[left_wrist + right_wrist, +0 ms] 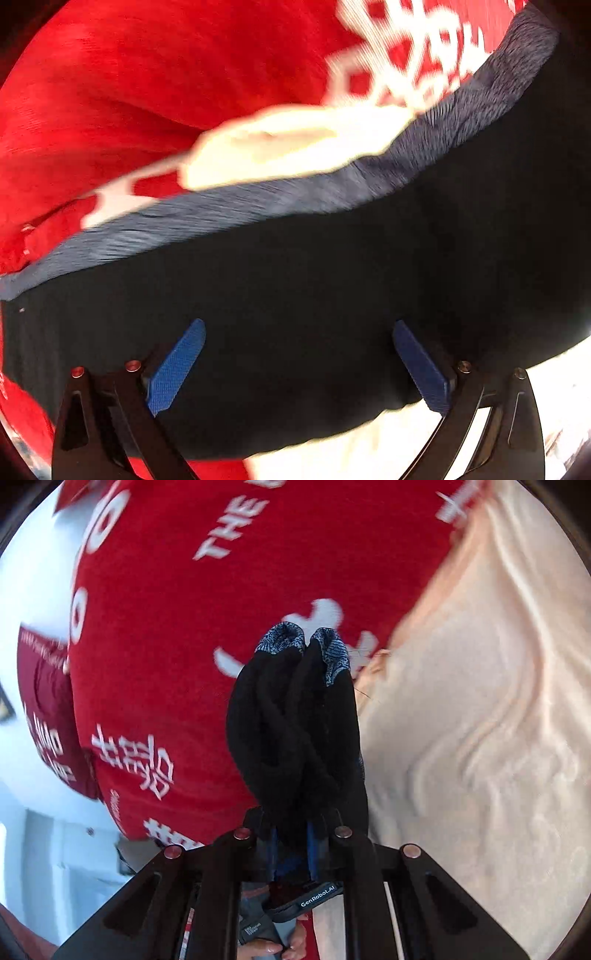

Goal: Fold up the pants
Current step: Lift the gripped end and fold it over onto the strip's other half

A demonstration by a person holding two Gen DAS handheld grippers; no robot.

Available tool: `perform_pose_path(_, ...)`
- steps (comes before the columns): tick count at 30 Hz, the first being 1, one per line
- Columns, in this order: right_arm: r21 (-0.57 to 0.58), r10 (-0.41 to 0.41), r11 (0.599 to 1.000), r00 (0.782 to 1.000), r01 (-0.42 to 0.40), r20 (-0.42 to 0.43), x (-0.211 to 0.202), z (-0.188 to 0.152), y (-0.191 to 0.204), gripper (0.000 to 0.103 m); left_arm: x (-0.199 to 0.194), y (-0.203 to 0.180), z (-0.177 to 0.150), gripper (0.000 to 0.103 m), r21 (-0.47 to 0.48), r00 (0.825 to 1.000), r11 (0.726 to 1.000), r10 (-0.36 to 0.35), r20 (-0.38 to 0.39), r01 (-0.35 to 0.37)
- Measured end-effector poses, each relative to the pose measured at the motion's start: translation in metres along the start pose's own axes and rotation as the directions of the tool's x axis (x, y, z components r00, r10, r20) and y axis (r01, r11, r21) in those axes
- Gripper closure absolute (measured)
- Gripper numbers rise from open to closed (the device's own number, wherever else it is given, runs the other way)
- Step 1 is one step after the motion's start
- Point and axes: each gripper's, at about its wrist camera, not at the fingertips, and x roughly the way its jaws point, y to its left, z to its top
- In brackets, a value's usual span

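The black pants [332, 277] fill the lower half of the left wrist view, with a blue-grey ribbed waistband [258, 206] along their upper edge. My left gripper [298, 326] is open just over the black fabric, its blue pads [177, 365] far apart with nothing pinched. In the right wrist view my right gripper [291, 834] is shut on a bunched fold of the pants [295, 731], which stick out past the fingers. Two patterned blue waistband ends [284, 638] show at the far tip of that bunch.
A red cloth [221, 590] with white lettering lies under the pants, and it also shows as the red cloth [147, 92] behind the waistband. A cream sheet [480, 720] covers the right side. A blurred cream patch [295, 144] sits above the waistband. A person's fingers [273, 947] show below.
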Motion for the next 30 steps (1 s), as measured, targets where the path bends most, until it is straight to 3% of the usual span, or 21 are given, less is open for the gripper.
perform_pose_path(4, -0.220, -0.126, 0.968, 0.992, 0.120, -0.013, 0.014, -0.020, 0.068, 0.089, -0.040, 0.064, -0.019, 0.000, -0.035, 0.997, 0.999, 0.025, 0.069, -0.022)
perform_pose_path(7, -0.397, -0.224, 0.897, 0.974, 0.196, -0.024, 0.044, -0.054, 0.120, 0.089, -0.063, 0.135, -0.042, 0.000, -0.077, 0.991, 0.993, 0.099, 0.087, -0.092)
perform_pose_path(10, -0.507, -0.295, 0.831, 0.954, 0.230, -0.050, 0.096, -0.096, 0.157, 0.089, -0.068, 0.192, -0.065, 0.000, -0.108, 0.984, 0.981, 0.169, 0.063, -0.162)
perform_pose_path(13, -0.612, -0.398, 0.742, 0.914, 0.274, -0.073, 0.171, -0.152, 0.178, 0.085, -0.063, 0.254, -0.091, 0.000, -0.154, 0.971, 0.959, 0.237, -0.017, -0.236)
perform_pose_path(16, -0.758, -0.581, 0.547, 0.813, 0.355, -0.039, 0.254, -0.223, 0.178, 0.074, -0.061, 0.283, -0.108, 0.000, -0.195, 0.966, 0.946, 0.252, -0.062, -0.259)
perform_pose_path(17, -0.826, -0.686, 0.389, 0.726, 0.407, 0.034, 0.285, -0.255, 0.172, 0.073, -0.064, 0.292, -0.114, 0.000, -0.202, 0.965, 0.944, 0.253, -0.062, -0.261)
perform_pose_path(18, -0.868, -0.741, 0.246, 0.661, 0.433, 0.120, 0.301, -0.278, 0.170, 0.070, -0.065, 0.297, -0.117, 0.000, -0.205, 0.966, 0.944, 0.254, -0.055, -0.260)
perform_pose_path(19, -0.883, -0.749, 0.159, 0.636, 0.441, 0.182, 0.305, -0.292, 0.173, 0.068, -0.067, 0.301, -0.119, 0.000, -0.205, 0.967, 0.945, 0.251, -0.048, -0.256)
perform_pose_path(20, -0.895, -0.732, 0.096, 0.640, 0.436, 0.233, 0.301, -0.306, 0.183, 0.065, -0.068, 0.302, -0.116, 0.000, -0.207, 0.969, 0.947, 0.243, -0.044, -0.247)
perform_pose_path(21, -0.901, -0.707, 0.106, 0.669, 0.421, 0.230, 0.290, -0.313, 0.193, 0.057, -0.072, 0.301, -0.119, 0.000, -0.211, 0.971, 0.948, 0.235, -0.039, -0.237)
perform_pose_path(23, -0.912, -0.656, 0.191, 0.739, 0.363, 0.157, 0.267, -0.318, 0.209, 0.044, -0.072, 0.295, -0.108, 0.000, -0.223, 0.978, 0.953, 0.207, -0.018, -0.206)
perform_pose_path(24, -0.907, -0.616, 0.284, 0.784, 0.311, 0.075, 0.252, -0.315, 0.217, 0.041, -0.070, 0.289, -0.099, 0.000, -0.225, 0.982, 0.957, 0.188, 0.001, -0.183)
perform_pose_path(25, -0.886, -0.589, 0.371, 0.808, 0.278, 0.007, 0.242, -0.307, 0.219, 0.041, -0.064, 0.281, -0.088, 0.000, -0.223, 0.984, 0.960, 0.177, 0.016, -0.169)
perform_pose_path(27, -0.749, -0.515, 0.615, 0.845, 0.246, -0.145, 0.226, -0.277, 0.205, 0.041, -0.059, 0.270, -0.083, 0.000, -0.212, 0.987, 0.966, 0.157, 0.028, -0.147)
perform_pose_path(28, -0.665, -0.481, 0.704, 0.856, 0.248, -0.190, 0.222, -0.263, 0.193, 0.041, -0.049, 0.262, -0.079, 0.000, -0.200, 0.990, 0.970, 0.140, 0.013, -0.135)
perform_pose_path(29, -0.532, -0.423, 0.810, 0.873, 0.245, -0.242, 0.217, -0.244, 0.174, 0.041, -0.036, 0.259, -0.077, 0.000, -0.193, 0.991, 0.972, 0.136, -0.016, -0.137)
perform_pose_path(30, -0.322, -0.323, 0.920, 0.898, 0.223, -0.299, 0.214, -0.223, 0.145, 0.041, -0.024, 0.257, -0.077, 0.000, -0.190, 0.990, 0.972, 0.135, -0.047, -0.141)
